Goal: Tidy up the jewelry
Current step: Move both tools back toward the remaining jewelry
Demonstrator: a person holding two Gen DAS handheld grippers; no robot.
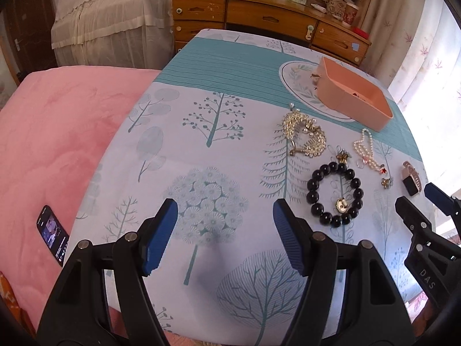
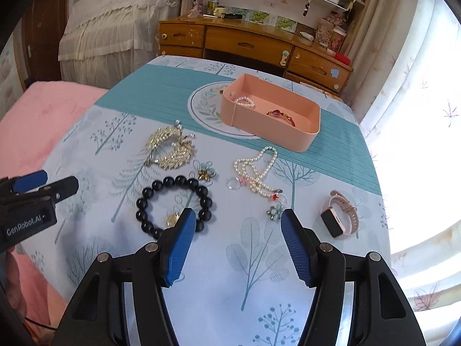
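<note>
Here both claws hang released above a table (image 1: 230, 57) covered in a pale cloth printed with teal trees. The left gripper (image 1: 224, 236) has its blue-padded fingers spread wide over bare cloth, holding nothing. The right gripper (image 2: 237, 245) is likewise spread and empty, its left finger overlapping the near edge of the black bead bracelet (image 2: 174, 201) in that view; whether it touches the beads cannot be told.

Readable writing is sparse. In the right wrist view the left tool's body carries white lettering, "GenRobot.AI". In the left wrist view the right gripper (image 1: 417, 199) shows the letters "DAS" on its black side. No other label is legible.

The jewelry lies loose toward the right half of the table. The black bead bracelet (image 1: 335, 194) encircles a small gold charm. Beyond it sits a gold chain piece (image 2: 170, 151) heaped in a tangle. A pearl strand (image 2: 256, 173) with a small red bead near its end lies between the bracelet and the pink tray (image 2: 270, 115). A rose-coloured smartwatch (image 2: 340, 213) rests well apart at the right edge, and a small flower charm (image 2: 275, 212) lies just beside the right claw's right finger.

The pink tray stands partly on a round placemat (image 2: 204, 106) and holds a small pearl loop (image 2: 245, 102) and a red-and-gold piece (image 2: 281, 115). A phone (image 1: 52, 235) with its screen lit lies on the pink blanket (image 1: 57, 144) left of the table.
</note>
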